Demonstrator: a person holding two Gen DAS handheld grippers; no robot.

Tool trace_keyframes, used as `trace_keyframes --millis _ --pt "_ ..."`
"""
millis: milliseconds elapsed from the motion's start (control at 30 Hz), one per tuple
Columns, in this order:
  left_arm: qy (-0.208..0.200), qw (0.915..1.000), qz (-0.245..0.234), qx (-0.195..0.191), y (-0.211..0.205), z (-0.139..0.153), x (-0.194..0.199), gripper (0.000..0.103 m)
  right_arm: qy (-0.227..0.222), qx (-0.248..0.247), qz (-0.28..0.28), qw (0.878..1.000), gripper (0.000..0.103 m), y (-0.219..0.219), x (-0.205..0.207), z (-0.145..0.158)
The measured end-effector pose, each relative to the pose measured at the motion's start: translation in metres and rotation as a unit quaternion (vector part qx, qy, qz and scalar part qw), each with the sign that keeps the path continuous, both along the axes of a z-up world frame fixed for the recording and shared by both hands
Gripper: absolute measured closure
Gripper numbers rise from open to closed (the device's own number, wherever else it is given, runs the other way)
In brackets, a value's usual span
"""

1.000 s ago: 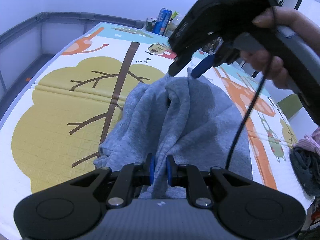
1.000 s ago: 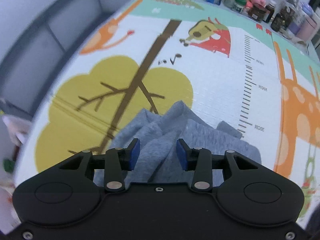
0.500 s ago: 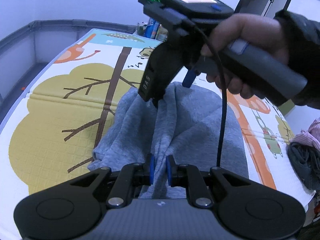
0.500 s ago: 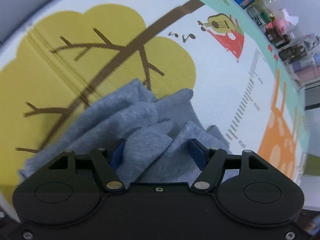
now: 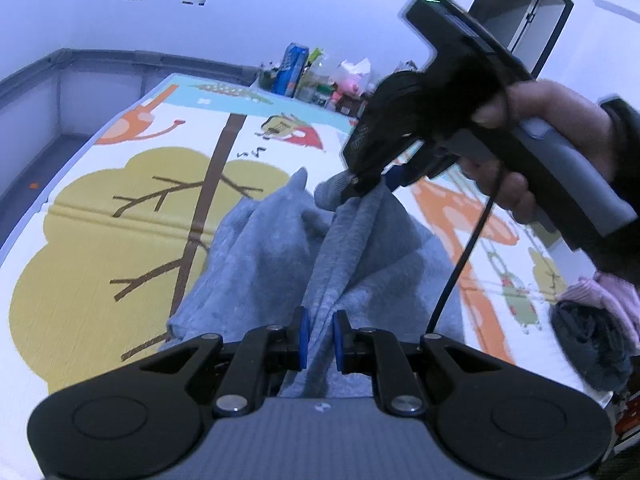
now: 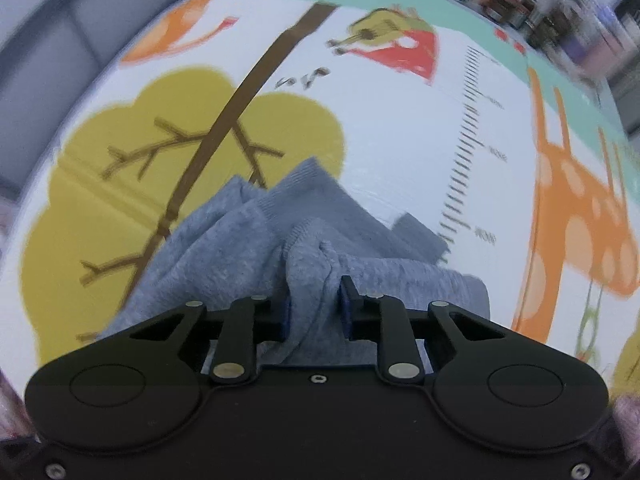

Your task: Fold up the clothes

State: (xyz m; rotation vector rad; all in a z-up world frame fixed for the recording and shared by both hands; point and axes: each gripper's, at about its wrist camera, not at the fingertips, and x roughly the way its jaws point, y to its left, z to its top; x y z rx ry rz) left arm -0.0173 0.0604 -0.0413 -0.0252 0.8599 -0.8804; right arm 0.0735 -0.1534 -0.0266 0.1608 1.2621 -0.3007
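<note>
My left fingers (image 5: 319,338) stay nowhere but clamped on the grey sweater (image 5: 280,248); my right fingers (image 6: 315,306) are closing on its bunched fold.

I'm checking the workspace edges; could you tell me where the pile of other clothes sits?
In the left wrist view, the pile of other clothes lies at the far right edge of the play mat, right of the grey sweatshirt.
</note>
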Motion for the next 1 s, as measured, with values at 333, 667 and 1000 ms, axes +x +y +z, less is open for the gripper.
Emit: trace_keyframes --millis 333,667,1000 --pt "-0.024 0.9995 0.001 -0.019 0.0 0.027 -0.004 0.088 -0.111 0.076 -0.076 0.988 0.085 -0.041 -0.059 0.05" --pt "-0.029 0.9969 0.071 0.017 0.02 0.023 0.018 0.089 -0.138 0.089 -0.08 0.983 0.085 -0.039 -0.053 0.052" --pt "0.068 0.9906 0.118 0.01 0.04 -0.024 0.066 0.089 -0.128 0.094 -0.08 0.984 0.085 -0.024 -0.031 0.03"
